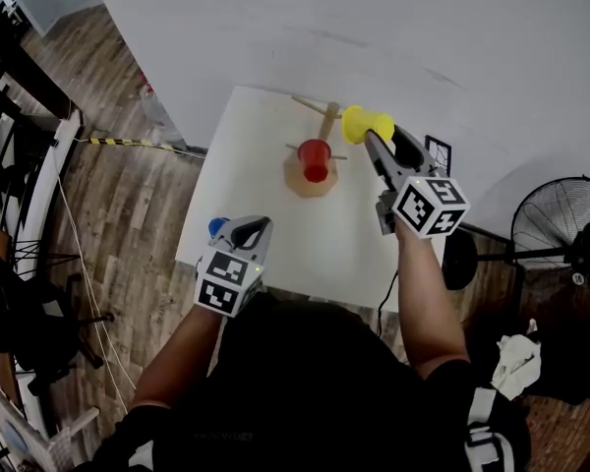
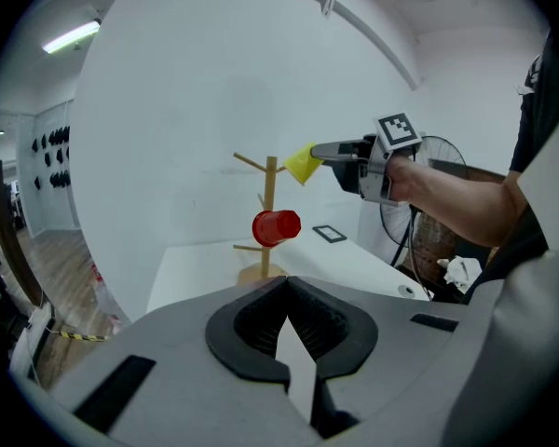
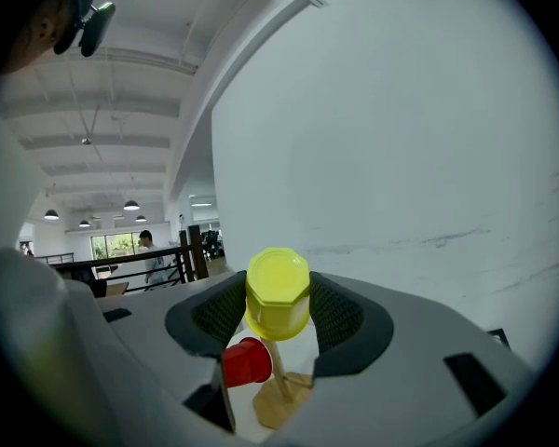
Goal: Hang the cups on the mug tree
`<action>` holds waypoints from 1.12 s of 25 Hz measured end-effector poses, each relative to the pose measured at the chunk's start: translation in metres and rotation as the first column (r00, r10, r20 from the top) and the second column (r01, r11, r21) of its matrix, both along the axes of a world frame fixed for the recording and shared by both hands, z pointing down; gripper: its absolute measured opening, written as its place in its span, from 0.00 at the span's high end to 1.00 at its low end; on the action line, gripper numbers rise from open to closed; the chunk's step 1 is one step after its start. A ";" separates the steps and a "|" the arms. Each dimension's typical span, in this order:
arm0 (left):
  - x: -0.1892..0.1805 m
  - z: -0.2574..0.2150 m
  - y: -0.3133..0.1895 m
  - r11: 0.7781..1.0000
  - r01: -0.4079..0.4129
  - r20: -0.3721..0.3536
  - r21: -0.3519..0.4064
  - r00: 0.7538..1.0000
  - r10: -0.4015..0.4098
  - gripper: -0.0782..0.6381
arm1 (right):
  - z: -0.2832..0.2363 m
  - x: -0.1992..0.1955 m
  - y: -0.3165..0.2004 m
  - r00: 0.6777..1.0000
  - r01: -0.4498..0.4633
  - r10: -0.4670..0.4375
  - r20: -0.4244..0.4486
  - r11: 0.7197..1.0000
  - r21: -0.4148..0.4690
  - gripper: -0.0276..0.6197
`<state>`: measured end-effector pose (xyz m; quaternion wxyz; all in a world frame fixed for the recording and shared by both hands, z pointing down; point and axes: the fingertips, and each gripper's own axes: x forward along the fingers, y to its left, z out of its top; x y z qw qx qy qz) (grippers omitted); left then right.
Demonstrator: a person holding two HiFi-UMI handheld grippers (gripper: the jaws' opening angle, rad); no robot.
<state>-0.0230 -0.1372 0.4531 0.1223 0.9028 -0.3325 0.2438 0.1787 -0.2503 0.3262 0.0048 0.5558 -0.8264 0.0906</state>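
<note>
The white, smooth rectangular table carries a mug tree of pale wood: a round base, a slim upright trunk and angled pegs. The left gripper hovers at the table's near edge, its jaws clenched together with nothing between them. The right gripper grasps a glossy yellow cup with an eight-sided closed end, holding it aloft just beside the tree's upper pegs. A round red cup hangs sideways on a lower peg. A small blue rounded thing sits mostly hidden beside the left gripper.

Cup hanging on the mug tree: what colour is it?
The cup is red, clearest in the left gripper view.
</note>
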 end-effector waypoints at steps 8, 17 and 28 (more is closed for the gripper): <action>-0.005 0.007 -0.001 1.000 0.006 0.009 -0.016 1.000 -0.006 0.87 | 0.025 -0.005 -0.005 1.000 0.011 -0.010 0.013 0.998 -0.060 0.63; 0.000 0.005 -0.004 1.000 0.001 -0.007 -0.011 1.000 -0.001 0.87 | 0.044 -0.003 0.002 0.999 0.010 -0.013 -0.029 0.995 -0.102 0.63; 0.006 0.000 -0.006 1.000 0.003 -0.023 -0.010 1.000 -0.003 0.87 | 0.066 -0.015 0.041 0.995 0.060 -0.069 -0.071 0.991 -0.124 0.74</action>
